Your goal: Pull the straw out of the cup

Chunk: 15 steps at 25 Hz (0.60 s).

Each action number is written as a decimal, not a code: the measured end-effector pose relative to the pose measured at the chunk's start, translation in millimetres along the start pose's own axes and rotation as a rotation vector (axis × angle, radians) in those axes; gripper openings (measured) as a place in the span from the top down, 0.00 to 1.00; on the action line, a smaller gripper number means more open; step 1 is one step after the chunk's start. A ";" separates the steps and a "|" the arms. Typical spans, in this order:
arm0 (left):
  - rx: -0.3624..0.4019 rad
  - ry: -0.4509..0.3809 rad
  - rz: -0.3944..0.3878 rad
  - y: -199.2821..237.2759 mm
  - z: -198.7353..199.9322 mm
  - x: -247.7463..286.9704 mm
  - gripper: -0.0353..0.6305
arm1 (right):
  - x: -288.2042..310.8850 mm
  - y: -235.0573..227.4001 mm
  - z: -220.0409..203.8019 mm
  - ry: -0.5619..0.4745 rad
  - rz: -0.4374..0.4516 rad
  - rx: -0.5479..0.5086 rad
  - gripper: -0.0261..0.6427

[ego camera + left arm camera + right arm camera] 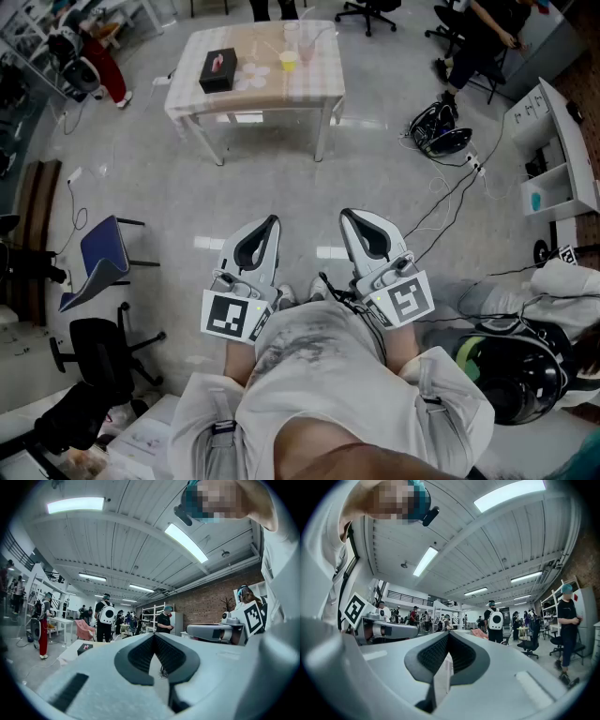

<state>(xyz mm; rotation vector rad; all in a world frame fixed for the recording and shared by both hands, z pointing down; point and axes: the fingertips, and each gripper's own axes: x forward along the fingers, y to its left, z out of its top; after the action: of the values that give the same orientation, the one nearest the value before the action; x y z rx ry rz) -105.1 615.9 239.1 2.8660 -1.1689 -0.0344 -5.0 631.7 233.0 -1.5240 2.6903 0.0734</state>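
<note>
- The job has not started yet. No gripper is near the cup, so walking to it, grabbing the straw and pulling it out are all left to do.
- The grey left gripper (265, 225) and the grey right gripper (353, 217) are in the lower middle of the head view, close to the person's body.
- Both point level. The jaws of each one are pressed together with nothing between them.
- The tall clear cup (307, 45) stands far away, at the top middle of the head view, on a small table with a pale checked cloth (319, 82).
- A little yellow cup (288, 61) sits just beside it, and a black box (217, 70) lies to their left.
- The clear cup looks upright. The straw may be poking out of it, but it is too small to be sure.
</note>
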 end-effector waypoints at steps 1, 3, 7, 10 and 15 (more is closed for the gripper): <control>-0.003 0.001 -0.001 -2.0 -0.5 -1.3 0.94 | -1.7 2.1 -0.1 -0.001 0.003 -0.002 0.95; -0.010 0.005 -0.002 -5.2 -2.1 -1.5 0.94 | -4.4 3.7 -0.2 -0.007 0.011 0.001 0.95; -0.016 0.012 0.010 -10.7 -4.5 6.5 0.94 | -9.9 -5.7 1.4 -0.037 0.028 0.051 0.95; -0.011 0.012 0.020 -16.1 -3.3 10.9 0.94 | -13.4 -16.0 1.6 -0.041 0.020 0.060 0.95; -0.014 0.020 0.060 -14.1 -5.5 13.4 0.94 | -7.1 -21.9 -5.0 -0.017 0.044 0.047 0.95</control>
<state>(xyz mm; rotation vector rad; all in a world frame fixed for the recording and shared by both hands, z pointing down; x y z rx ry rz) -85.5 616.8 243.8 2.8108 -1.2459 -0.0112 17.4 626.2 238.1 -1.4452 2.6927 0.0243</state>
